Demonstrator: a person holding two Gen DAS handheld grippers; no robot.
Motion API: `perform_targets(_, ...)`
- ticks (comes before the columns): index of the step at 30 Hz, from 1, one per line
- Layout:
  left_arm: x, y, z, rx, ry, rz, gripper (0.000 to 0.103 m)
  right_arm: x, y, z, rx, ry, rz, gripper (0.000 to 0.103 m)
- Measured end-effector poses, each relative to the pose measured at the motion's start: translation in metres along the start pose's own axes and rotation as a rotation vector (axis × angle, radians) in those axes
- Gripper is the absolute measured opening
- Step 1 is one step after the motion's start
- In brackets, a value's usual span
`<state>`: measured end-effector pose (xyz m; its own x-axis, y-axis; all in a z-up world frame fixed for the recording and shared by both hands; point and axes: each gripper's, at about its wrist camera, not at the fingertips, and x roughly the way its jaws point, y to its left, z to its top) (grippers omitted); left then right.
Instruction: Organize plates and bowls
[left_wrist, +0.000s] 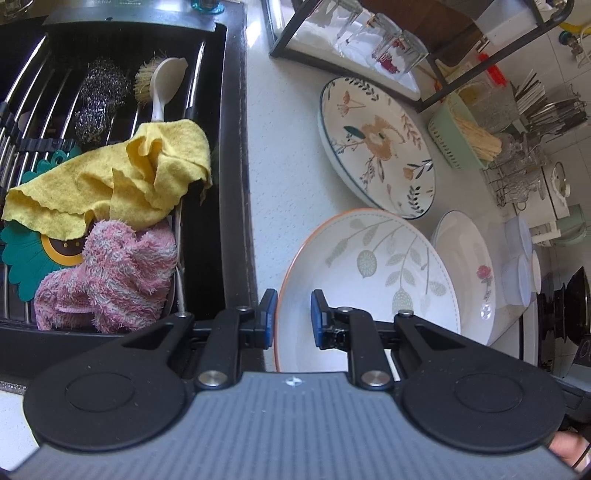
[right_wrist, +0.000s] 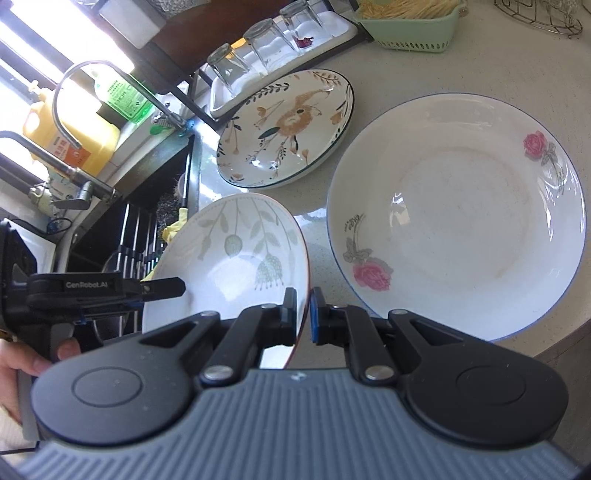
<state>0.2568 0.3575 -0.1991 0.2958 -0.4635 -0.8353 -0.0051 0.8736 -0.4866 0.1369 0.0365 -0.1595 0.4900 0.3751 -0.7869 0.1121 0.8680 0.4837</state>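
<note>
A white leaf-pattern plate with an orange rim (left_wrist: 373, 280) (right_wrist: 229, 258) is held tilted over the counter beside the sink, gripped from both sides. My left gripper (left_wrist: 292, 317) is shut on its rim, one blue pad outside and one inside. In the right wrist view the left gripper (right_wrist: 166, 288) reaches over the plate's left edge. My right gripper (right_wrist: 303, 314) is shut on the near right rim. An orange-flower plate (left_wrist: 373, 147) (right_wrist: 291, 125) lies on the counter beyond. A rose-pattern plate (left_wrist: 469, 273) (right_wrist: 454, 214) sits to the right.
The black sink (left_wrist: 236, 147) holds a yellow cloth (left_wrist: 129, 173), a pink cloth (left_wrist: 110, 280), a brush and steel wool. A rack with upturned glasses (right_wrist: 258, 44) and a green chopstick basket (left_wrist: 458, 140) stand behind the plates. Clear lidded tubs (left_wrist: 521, 266) sit at right. A hand (right_wrist: 22, 358) holds the left gripper.
</note>
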Motion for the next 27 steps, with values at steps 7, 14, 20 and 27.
perform_targets(7, -0.015, -0.027, 0.006, 0.022, -0.032, -0.041, 0.022, -0.029, -0.009, 0.011, 0.006, -0.045, 0.029, 0.01)
perform_targets(14, -0.002, -0.074, 0.02, 0.092, -0.019, -0.089, 0.022, -0.056, -0.033, 0.031, 0.025, -0.112, -0.004, 0.01)
perform_targets(20, 0.028, -0.121, 0.027, 0.163, 0.01, -0.103, 0.022, -0.069, -0.07, 0.049, 0.022, -0.143, -0.058, 0.01)
perform_targets(27, 0.077, -0.163, 0.03, 0.191, 0.026, -0.08, 0.022, -0.065, -0.115, 0.061, 0.034, -0.146, -0.112, 0.01)
